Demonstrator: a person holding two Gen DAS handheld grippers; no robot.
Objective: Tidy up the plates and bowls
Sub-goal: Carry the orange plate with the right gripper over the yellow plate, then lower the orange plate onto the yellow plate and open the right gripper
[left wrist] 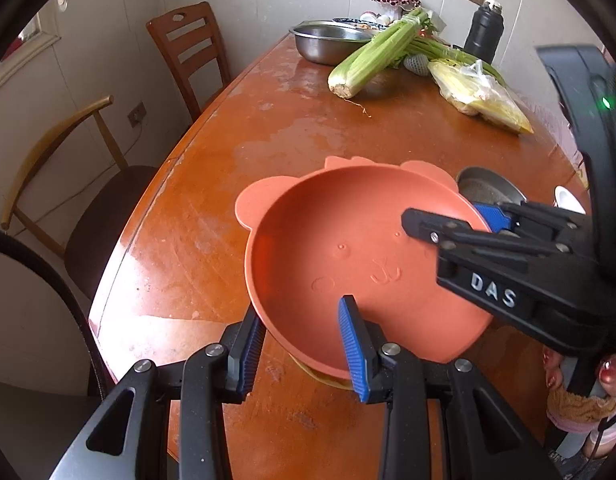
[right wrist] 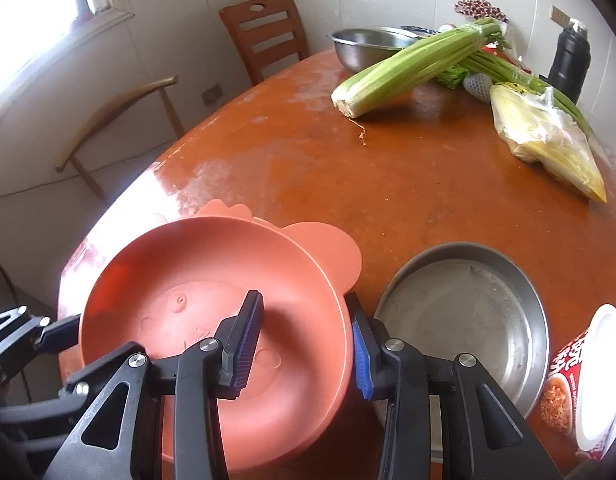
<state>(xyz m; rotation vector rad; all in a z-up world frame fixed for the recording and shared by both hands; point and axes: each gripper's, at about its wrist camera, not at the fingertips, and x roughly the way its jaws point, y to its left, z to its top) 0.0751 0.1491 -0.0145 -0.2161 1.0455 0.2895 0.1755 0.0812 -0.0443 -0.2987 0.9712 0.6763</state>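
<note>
Near the bottom middle of both views sits the orange bowl (left wrist: 348, 256), tipped a little above the brown surface (left wrist: 267, 128). Left tongs (left wrist: 303, 344) are part open, one finger on each side of the bowl's near rim. Right tongs (right wrist: 303, 344) sit the same way over its other rim; whether either one squeezes, I cannot tell. Lower right in the right view, a metal plate (right wrist: 468, 308) lies just beside the bowl. Celery (right wrist: 412, 68) lies in the upper right.

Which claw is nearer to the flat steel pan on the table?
Right. The right claw straddles the orange bowl rim on the side directly beside the steel pan. The left claw straddles the bowl's opposite rim, with the bowl between it and the pan.
</note>
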